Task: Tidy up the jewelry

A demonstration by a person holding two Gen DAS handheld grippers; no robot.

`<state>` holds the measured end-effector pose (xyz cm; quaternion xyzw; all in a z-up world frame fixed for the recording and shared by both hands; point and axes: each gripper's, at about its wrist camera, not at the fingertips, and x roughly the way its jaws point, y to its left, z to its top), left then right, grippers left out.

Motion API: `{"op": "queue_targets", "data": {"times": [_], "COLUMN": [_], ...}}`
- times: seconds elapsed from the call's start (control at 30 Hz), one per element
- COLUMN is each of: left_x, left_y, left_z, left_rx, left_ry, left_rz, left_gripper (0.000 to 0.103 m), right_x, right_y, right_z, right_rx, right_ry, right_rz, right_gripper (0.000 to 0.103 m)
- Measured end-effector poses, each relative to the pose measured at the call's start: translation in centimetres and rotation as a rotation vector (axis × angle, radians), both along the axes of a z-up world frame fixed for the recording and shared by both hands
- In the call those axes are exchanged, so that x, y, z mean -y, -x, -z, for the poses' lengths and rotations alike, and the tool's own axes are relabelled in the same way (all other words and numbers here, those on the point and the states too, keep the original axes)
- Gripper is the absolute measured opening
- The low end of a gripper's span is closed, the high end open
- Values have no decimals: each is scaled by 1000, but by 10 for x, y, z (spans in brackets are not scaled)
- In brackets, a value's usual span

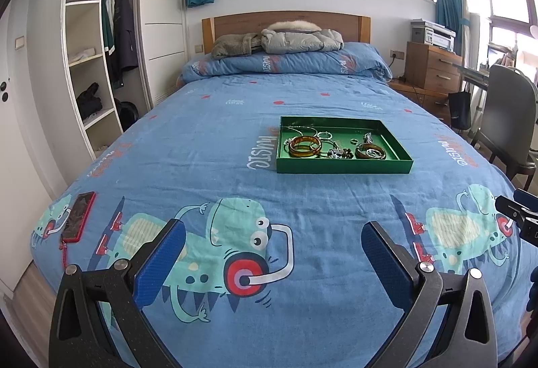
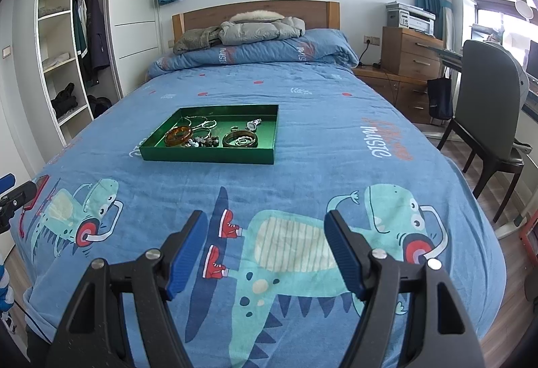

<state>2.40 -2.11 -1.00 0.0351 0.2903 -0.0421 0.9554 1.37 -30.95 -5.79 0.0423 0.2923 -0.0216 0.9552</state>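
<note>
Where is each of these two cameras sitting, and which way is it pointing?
Left wrist view: sits on the left gripper at the foot of the bed, faces the headboard; its blue fingers spread wide, and the right gripper peeks in.
Right wrist view: sits on the right gripper, faces likewise; fingers spread, left gripper at the edge.
Both share the green tray of jewelry, the blue bedspread and the red phone.

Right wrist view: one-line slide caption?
Open right tongs hover over blue dinosaur-print bedspread, facing shallow green rectangular jewelry tray.
</note>
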Motion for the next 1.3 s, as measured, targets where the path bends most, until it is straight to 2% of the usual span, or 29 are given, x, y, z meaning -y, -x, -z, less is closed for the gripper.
{"op": "queue_targets", "data": {"times": [1.3], "left_x": [-1], "left_y": [-5], "left_z": [8], "left_rx": [-30], "left_ry": [4], "left_rz": [0], "left_gripper": [103], "right_x": [8], "right_y": [-3], "right_z": [7], "right_rx": [-20], "right_ry": [-2], "right_rz": [10], "right_gripper": [70]}}
